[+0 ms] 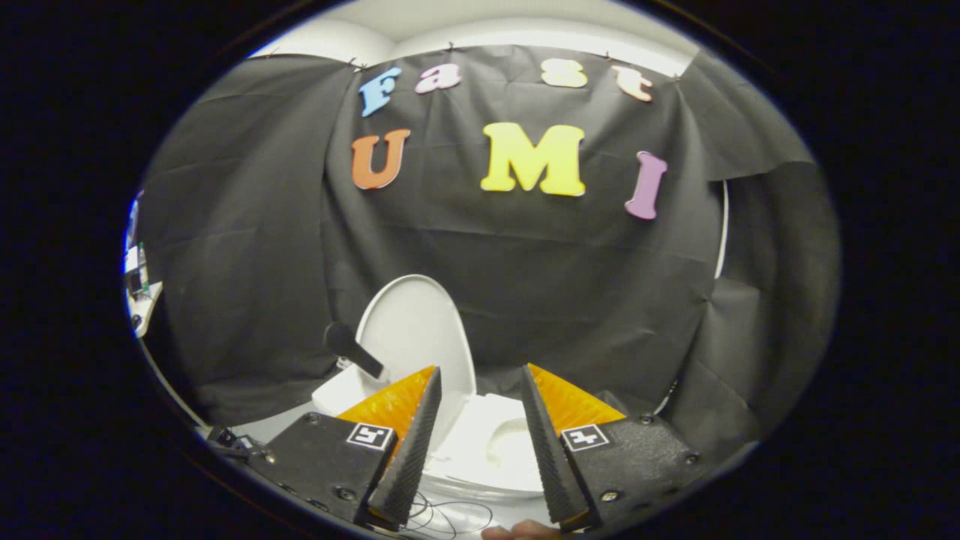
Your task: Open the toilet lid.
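A white toilet stands just ahead of my fingers, against the black cloth wall. Its lid is raised nearly upright, leaning back and a little left, and rises above my left fingertip. The seat ring and bowl opening lie uncovered between and beyond the fingers. My gripper is open, its orange-and-black fingers wide apart with nothing held; neither finger touches the lid. A black handle-like bar sticks out on the lid's left side.
Black cloth surrounds the toilet at the back and both sides. Thin cables lie on the pale floor below the fingers. A shelf with small items stands at the far left. A fingertip of a hand shows beneath the gripper.
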`<state>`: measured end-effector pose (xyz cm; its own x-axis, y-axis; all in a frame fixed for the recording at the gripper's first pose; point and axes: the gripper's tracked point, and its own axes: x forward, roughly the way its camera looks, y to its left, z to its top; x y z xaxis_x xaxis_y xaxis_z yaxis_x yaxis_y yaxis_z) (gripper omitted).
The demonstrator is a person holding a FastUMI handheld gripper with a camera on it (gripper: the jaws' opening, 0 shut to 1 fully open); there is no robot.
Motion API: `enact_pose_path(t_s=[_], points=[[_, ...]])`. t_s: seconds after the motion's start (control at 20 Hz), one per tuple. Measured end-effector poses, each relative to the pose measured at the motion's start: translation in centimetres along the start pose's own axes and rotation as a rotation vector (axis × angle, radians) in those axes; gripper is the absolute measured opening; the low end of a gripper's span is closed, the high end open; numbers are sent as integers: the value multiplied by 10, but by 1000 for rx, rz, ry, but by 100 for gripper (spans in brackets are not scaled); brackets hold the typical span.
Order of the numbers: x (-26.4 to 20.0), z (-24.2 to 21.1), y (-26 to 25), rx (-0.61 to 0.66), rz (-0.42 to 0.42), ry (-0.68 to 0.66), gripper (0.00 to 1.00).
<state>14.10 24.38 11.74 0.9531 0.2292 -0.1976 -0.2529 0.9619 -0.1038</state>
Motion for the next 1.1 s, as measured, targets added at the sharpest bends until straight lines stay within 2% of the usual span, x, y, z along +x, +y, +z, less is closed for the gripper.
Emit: enact_pose_path(t_s=[0.1,0.25,0.45,0.55,1.1], points=[[-13,-11,-18,-15,-23,-22,82],[-30,-19,-41,-33,-58,-56,83],[-48,-38,-59,3,-79,-63,84],[-52,-51,-71,28,-96,-58,90],[-95,-113,-142,80,-195,-98,90]])
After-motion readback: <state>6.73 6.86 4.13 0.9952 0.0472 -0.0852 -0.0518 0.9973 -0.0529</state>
